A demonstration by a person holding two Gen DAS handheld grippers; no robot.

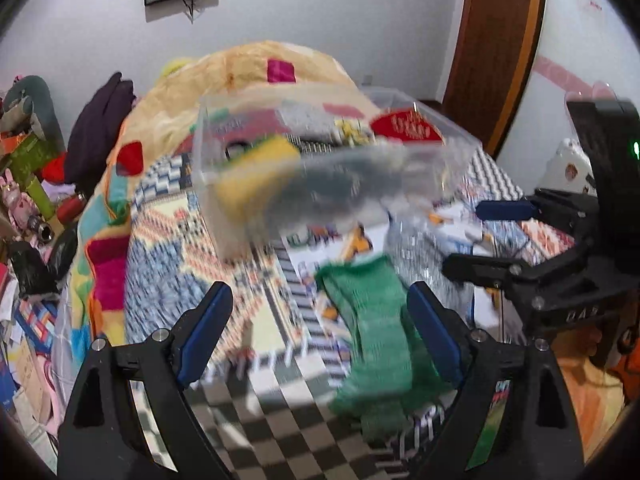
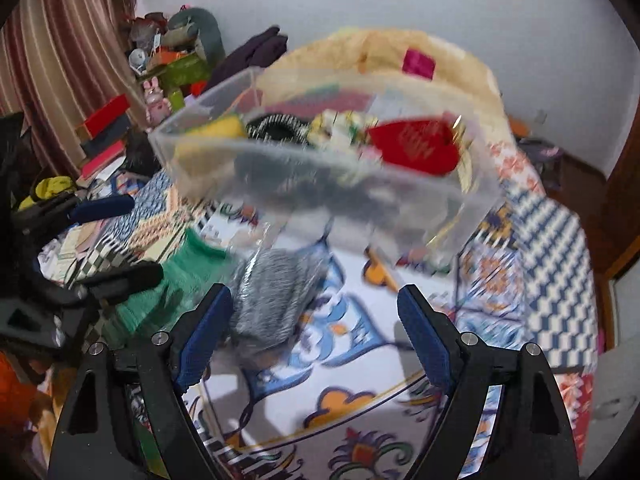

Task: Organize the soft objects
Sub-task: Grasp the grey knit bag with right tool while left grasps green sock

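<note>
Both claws, left (image 1: 320, 332) & right (image 2: 314, 330), are spread wide, nothing held. Green knit (image 1: 370, 320) lies on bed (image 2: 360, 360), near clear bin (image 1: 320, 152). Blurred view: grip may be mis-aimed, bedcover snagged.

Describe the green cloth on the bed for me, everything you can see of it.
The green cloth is a soft knitted-looking piece, bright green, blurred in both views. It lies crumpled and folded lengthwise on the patterned bedspread, in front of the clear plastic bin. It lies just ahead of the open left claw, not gripped. A grey fuzzy item lies beside it.
</note>
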